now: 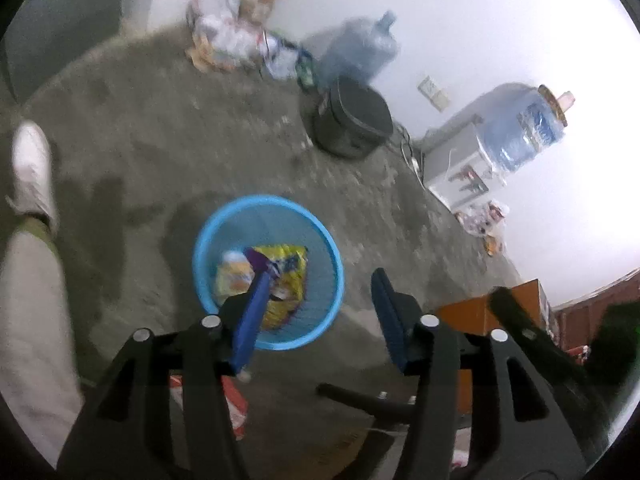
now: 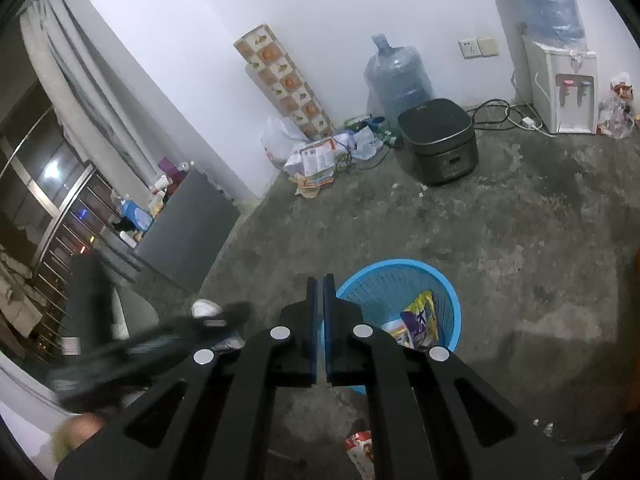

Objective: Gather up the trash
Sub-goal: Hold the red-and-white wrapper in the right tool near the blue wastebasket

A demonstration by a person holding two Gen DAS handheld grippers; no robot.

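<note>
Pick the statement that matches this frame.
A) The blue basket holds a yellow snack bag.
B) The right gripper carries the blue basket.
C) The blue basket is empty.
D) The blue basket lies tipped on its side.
A: the left wrist view looks down into the upright blue basket and shows a yellow snack bag inside; the right gripper is shut on nothing.

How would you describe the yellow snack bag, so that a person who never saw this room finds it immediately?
Start at the white water dispenser by the wall, then come forward over the grey concrete floor to the round blue plastic mesh basket. Inside it lies the crumpled yellow snack bag with purple print. Unlike the paler packet beside it, it is bright yellow and larger.
</note>
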